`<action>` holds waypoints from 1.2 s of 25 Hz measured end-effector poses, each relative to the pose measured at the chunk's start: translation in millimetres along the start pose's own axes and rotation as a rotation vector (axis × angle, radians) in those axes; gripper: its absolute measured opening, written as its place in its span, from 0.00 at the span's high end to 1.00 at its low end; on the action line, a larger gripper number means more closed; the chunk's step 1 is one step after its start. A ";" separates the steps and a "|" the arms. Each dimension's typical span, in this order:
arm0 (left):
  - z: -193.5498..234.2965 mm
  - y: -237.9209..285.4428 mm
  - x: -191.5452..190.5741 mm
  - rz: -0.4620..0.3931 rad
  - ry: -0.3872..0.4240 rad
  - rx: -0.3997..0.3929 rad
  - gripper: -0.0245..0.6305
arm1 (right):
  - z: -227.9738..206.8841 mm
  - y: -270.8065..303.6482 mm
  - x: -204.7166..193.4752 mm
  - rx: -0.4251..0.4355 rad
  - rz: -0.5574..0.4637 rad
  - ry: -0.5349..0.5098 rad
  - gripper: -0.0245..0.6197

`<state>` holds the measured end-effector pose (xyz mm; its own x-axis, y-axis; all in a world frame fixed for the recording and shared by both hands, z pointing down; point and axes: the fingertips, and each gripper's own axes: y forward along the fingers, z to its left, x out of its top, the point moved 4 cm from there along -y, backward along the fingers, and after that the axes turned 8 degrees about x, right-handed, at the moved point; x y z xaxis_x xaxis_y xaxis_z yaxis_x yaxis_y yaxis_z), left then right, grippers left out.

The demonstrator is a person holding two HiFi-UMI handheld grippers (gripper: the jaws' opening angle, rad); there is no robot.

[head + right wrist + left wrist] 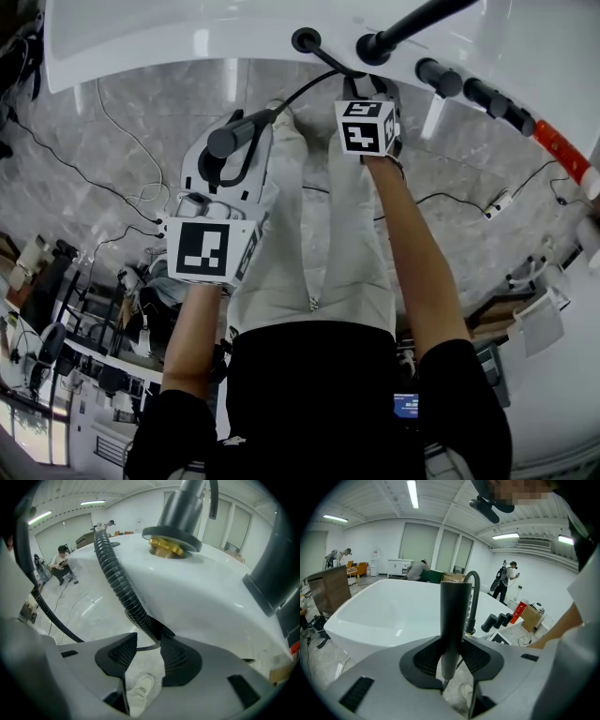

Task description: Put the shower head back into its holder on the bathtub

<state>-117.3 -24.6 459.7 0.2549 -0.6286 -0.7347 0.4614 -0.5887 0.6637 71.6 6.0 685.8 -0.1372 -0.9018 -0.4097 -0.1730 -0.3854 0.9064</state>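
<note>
The shower head [236, 137] is a dark round wand, and my left gripper [230, 159] is shut on it in front of the white bathtub [187, 42]. In the left gripper view the wand [454, 616] stands upright, clamped between the jaws of the left gripper [452, 660]. Its black ribbed hose [314, 82] runs up to the round black holder [305, 39] on the tub rim. My right gripper [373, 90] is low against the tub's edge. Seen in its own view, the right gripper [149, 641] is open, with the hose [117, 581] passing down between the fingertips, close to the right pad.
A black faucet spout [412, 23] and black knobs [439, 77] stand on the rim to the right of the holder. A dark fitting with a brass nut [166, 546] rises above the right gripper. Cables [112, 122] lie on the marble floor, and the person's legs [328, 234] are below.
</note>
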 end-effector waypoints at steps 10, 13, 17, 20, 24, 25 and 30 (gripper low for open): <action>3.8 1.7 -5.6 0.007 -0.001 0.004 0.74 | -5.0 4.4 2.2 -0.039 -0.013 0.056 0.84; 3.1 1.9 -6.2 0.008 0.000 0.004 0.74 | -2.9 2.5 4.5 -0.023 -0.023 0.036 0.85; 1.6 2.2 -7.2 0.010 -0.002 0.002 0.74 | -4.1 -0.2 4.4 -0.002 -0.034 0.033 0.86; 1.7 1.9 -6.6 0.007 -0.003 0.005 0.74 | -4.6 -3.2 3.1 0.007 -0.036 0.027 0.86; 0.9 0.2 -2.5 0.000 0.003 0.012 0.74 | -3.3 -12.5 1.3 0.025 -0.045 0.030 0.86; 0.7 -0.1 -1.0 -0.003 0.005 0.015 0.74 | -2.5 -15.2 1.6 0.031 -0.049 0.029 0.86; 1.3 -4.9 8.0 -0.007 -0.001 0.029 0.74 | 1.2 -33.9 0.3 0.057 -0.052 0.020 0.86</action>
<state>-118.6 -27.4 450.7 0.2510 -0.6250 -0.7391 0.4384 -0.6074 0.6625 76.3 19.1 654.9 -0.1069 -0.8849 -0.4534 -0.2347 -0.4207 0.8763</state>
